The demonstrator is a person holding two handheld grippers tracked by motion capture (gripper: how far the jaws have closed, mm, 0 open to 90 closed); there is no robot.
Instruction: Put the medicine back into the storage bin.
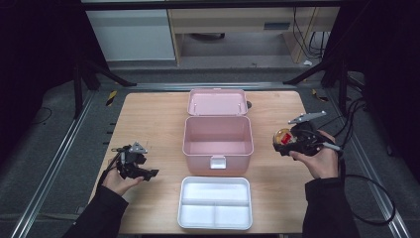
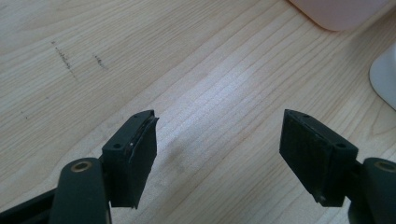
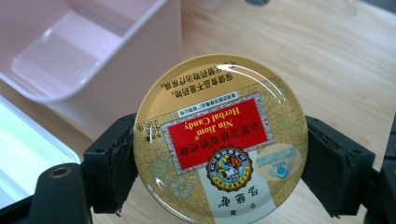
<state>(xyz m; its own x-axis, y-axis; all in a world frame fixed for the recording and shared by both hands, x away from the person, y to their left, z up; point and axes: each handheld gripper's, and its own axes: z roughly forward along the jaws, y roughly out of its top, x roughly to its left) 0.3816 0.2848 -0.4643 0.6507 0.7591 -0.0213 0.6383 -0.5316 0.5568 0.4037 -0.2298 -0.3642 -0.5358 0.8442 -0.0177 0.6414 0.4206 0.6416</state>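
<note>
A round gold candy tin (image 3: 219,140) with a red label is clamped between the two black jaws of my right gripper (image 3: 219,168). In the high view that right gripper (image 1: 283,140) holds the tin (image 1: 282,136) above the table, just right of the open pink box (image 1: 218,148). The box's lid (image 1: 217,102) lies folded back behind it. My left gripper (image 1: 148,174) rests low at the table's left, jaws wide apart. In the left gripper view nothing lies between the jaws of this gripper (image 2: 218,149), only bare wood.
A white divided tray (image 1: 215,203) lies in front of the pink box near the table's front edge. The wooden table (image 1: 148,124) ends at dark floor and metal rails on both sides. Cables trail from the right gripper off the right edge.
</note>
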